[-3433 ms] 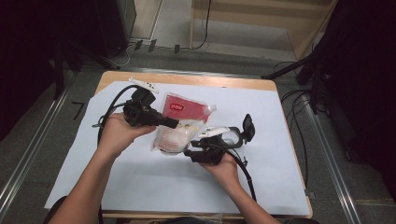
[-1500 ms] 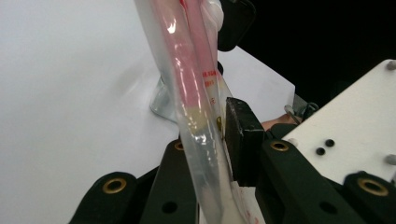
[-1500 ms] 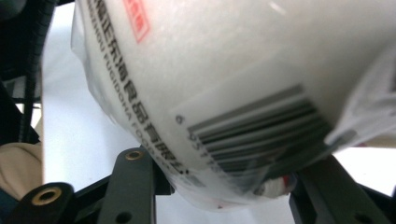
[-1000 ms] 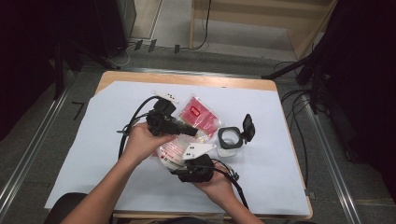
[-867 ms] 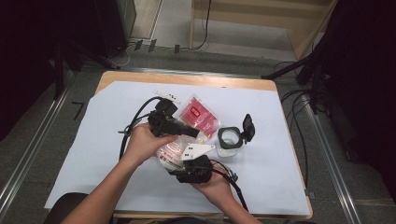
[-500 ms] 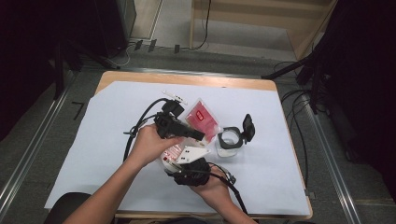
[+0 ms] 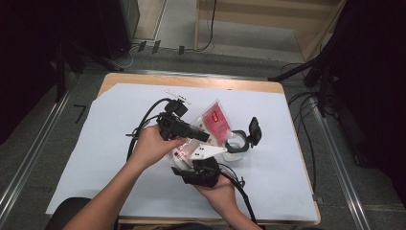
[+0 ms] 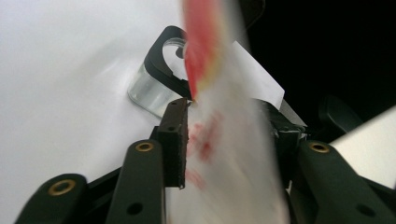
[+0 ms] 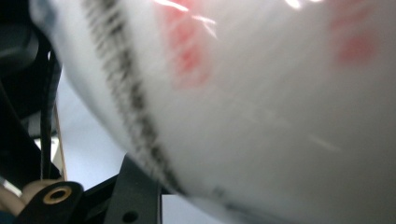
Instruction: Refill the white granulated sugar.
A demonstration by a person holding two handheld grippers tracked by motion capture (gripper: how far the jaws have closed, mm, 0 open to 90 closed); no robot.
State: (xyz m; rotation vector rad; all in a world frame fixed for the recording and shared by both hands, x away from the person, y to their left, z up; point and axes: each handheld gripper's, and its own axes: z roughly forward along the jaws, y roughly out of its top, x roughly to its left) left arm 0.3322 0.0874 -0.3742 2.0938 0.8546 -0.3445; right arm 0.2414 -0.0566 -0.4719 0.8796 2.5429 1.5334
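hands work close together over the white-covered tabletop (image 7: 95, 158), passing a clear bag with a red label (image 7: 213, 122) between them. the left tool (image 8: 224, 135) has just been opening its jaws; the bag hangs between the pads, seemingly loose. the right tool (image 7: 198, 175) cradles the bag's bulging lower end from below, apparently gripping it. a clear jar with a black flip lid (image 7: 239, 142) stands just beside. next, i'd guess, the left tool needs a fresh bite higher up.
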